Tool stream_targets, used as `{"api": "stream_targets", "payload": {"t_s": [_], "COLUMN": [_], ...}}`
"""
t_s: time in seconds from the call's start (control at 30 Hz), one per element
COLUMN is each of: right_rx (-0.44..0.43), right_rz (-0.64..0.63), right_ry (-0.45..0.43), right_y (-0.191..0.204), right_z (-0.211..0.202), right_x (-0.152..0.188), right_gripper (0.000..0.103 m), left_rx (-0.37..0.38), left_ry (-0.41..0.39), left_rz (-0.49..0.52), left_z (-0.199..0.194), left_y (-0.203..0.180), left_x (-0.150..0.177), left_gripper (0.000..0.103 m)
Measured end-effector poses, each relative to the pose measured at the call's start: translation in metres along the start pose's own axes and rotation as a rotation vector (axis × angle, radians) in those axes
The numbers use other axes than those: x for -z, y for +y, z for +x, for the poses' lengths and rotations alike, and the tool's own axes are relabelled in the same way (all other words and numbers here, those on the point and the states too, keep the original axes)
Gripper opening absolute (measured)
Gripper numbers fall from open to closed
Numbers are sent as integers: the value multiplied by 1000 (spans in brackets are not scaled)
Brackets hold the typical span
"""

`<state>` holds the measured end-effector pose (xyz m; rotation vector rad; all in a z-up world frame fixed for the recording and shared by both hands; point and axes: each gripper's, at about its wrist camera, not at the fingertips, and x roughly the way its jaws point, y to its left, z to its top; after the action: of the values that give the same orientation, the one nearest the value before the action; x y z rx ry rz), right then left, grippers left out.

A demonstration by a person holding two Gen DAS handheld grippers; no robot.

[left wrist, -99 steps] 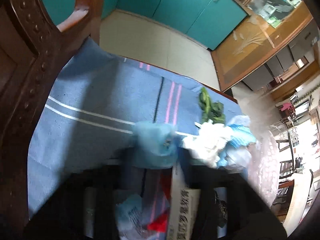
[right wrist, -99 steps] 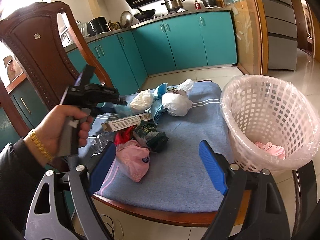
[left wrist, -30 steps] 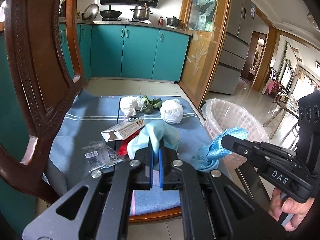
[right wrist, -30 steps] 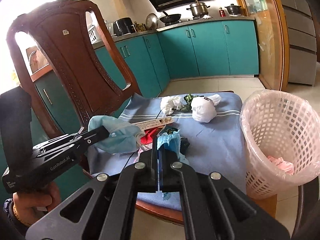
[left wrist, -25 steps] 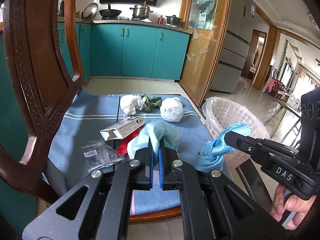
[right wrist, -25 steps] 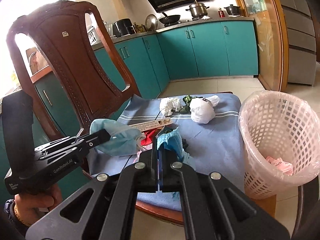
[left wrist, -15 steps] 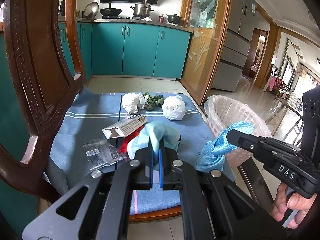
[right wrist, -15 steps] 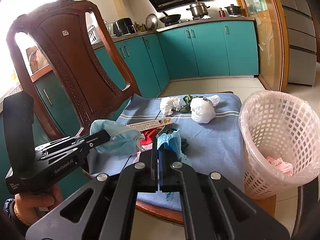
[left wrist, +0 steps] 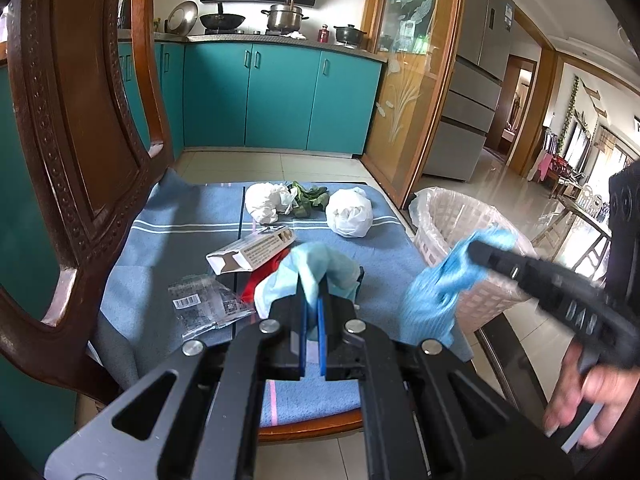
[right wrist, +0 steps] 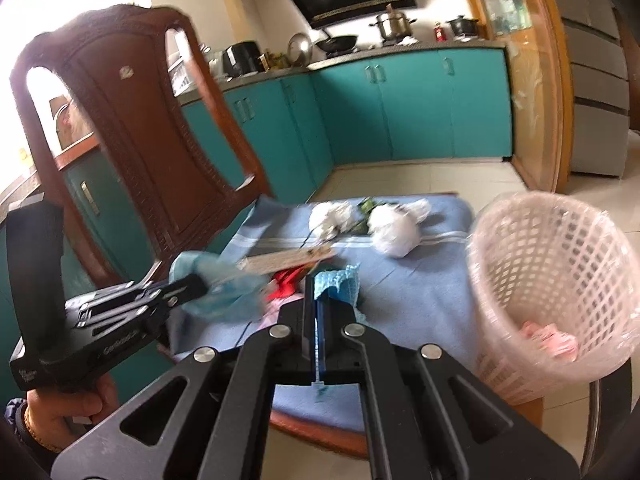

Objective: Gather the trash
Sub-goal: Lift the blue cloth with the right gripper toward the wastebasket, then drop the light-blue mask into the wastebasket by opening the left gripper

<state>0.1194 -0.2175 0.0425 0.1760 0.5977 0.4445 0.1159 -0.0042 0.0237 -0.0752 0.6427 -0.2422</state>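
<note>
Teal kitchen cabinets point(left wrist: 280, 96) lined the far wall, with pots on the counter above them, and a carved wooden chair point(left wrist: 80, 128) stood in front with a blue striped cloth point(left wrist: 168, 248) spread over its seat. On the cloth lay a crumpled white tissue wad point(left wrist: 266, 202), some green leaves point(left wrist: 308, 196) beside it, a knotted white plastic bag point(left wrist: 350, 216), a flattened cardboard box point(left wrist: 252, 250), a clear barcode wrapper point(left wrist: 204, 306) and a scrap of red wrapper point(left wrist: 264, 280).

The left gripper point(left wrist: 313, 312) was pinched narrow on a pale blue face mask point(left wrist: 316, 268), which bunched up above its blue pads over the near part of the seat. In the right wrist view the same mask point(right wrist: 218, 284) hung from that gripper's tip, lifted clear of the cloth.

The right gripper point(right wrist: 318, 320) was clamped tight on a brighter blue cloth wipe point(right wrist: 338, 282); from the left wrist view that wipe point(left wrist: 444, 284) dangled at the near rim of the basket, blurred.

Beside the chair's right edge stood a white lattice trash basket point(right wrist: 532, 264) lined with clear plastic, and a pink crumpled piece point(right wrist: 550, 338) lay inside it.
</note>
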Motion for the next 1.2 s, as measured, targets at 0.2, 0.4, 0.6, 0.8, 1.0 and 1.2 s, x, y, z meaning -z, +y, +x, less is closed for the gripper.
{"api": "stream_targets", "payload": {"t_s": [0.2,0.4,0.6,0.8,1.0,1.2], "right_rx": [219,408,412,456,452,491], "right_rz": [76,211,182,162,262,369], "right_ry": [-126,-25,-164,-182,-216,-283], "right_y": [-68,-141,-115,-108,-133,-166], "right_z": [-22,-2,-47,-50,-65,-88], "right_x": [-30,-23,-24,-29,-25,-23], "right_gripper": [1,64,97,97,98,98], "left_rx": [-5,-12,-19,0,86,194], "left_ry": [5,17,26,59,104,151], "left_rz": [2,6,23,72,123,192], "left_z": [1,6,10,21,48,104], "left_y": [1,-1,-7,-28,-81,-173], "left_x": [1,2,4,8,-1,-37], "left_gripper": [5,5,5,5,5,5]}}
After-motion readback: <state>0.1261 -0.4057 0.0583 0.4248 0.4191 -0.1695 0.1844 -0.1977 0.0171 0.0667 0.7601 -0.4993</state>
